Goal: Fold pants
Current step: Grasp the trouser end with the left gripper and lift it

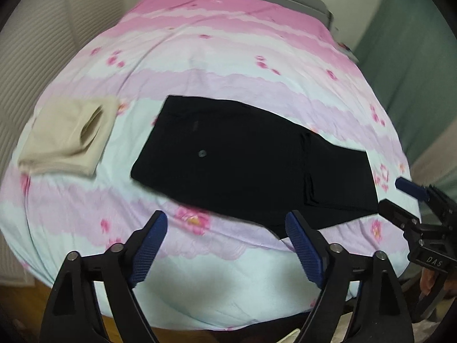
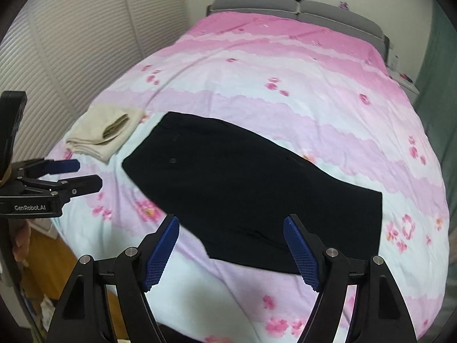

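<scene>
Left wrist view: left gripper [image 1: 225, 245] hangs released, nothing between its fingers, over the near bed [image 1: 200, 294] edge. Black pants [image 1: 242, 165] lie flat mid-bed, once folded. Beige folded garment [image 1: 65, 140] just beside the waist end could snag.

Right wrist view: right gripper [image 2: 231, 245] released, empty, above the pants' [image 2: 242, 188] near hem. Risk: a one-layer pinch skews the next fold. Far side offers open bedspread.

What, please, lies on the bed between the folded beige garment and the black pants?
Nothing: only a bare strip of the floral bedcover separates the beige garment from the black pants. Both wrist views show this gap.
</scene>
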`<state>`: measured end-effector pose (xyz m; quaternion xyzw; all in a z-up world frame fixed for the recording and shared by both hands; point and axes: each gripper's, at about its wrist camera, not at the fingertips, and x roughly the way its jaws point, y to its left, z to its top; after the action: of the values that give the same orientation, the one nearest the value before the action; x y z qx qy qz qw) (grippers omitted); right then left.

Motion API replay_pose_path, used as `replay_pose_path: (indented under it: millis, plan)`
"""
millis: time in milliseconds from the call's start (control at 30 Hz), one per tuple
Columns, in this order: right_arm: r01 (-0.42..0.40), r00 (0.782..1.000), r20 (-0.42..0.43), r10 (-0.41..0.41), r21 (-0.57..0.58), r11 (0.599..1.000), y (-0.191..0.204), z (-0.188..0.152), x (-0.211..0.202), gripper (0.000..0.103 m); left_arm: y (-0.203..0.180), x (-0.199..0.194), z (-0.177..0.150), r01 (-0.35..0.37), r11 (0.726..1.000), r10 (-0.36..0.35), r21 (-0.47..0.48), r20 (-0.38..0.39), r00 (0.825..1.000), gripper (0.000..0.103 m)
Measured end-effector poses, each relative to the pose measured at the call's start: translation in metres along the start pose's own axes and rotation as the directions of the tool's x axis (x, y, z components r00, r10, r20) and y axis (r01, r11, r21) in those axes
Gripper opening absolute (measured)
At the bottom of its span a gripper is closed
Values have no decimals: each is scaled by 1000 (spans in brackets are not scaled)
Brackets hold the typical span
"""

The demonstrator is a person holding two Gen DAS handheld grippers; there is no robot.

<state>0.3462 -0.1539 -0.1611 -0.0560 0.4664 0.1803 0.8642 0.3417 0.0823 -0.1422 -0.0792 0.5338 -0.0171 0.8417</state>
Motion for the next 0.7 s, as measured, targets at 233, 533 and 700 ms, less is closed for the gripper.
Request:
replay_pose_path:
  millis: [233, 533, 700]
  plan:
    - [34, 999, -22, -34, -8, 999, 35, 6, 13, 76, 66, 19, -12, 19, 990, -20, -140, -5, 1000, 88]
    - [92, 989, -122, -84, 62, 994, 88, 26, 72, 76, 168, 88, 0, 206, 933, -233, -296, -58, 971, 88]
    - [120, 980, -168, -108, 67, 990, 111, 40, 105, 76, 199, 135, 20, 301, 909, -342, -289, -99, 935, 87]
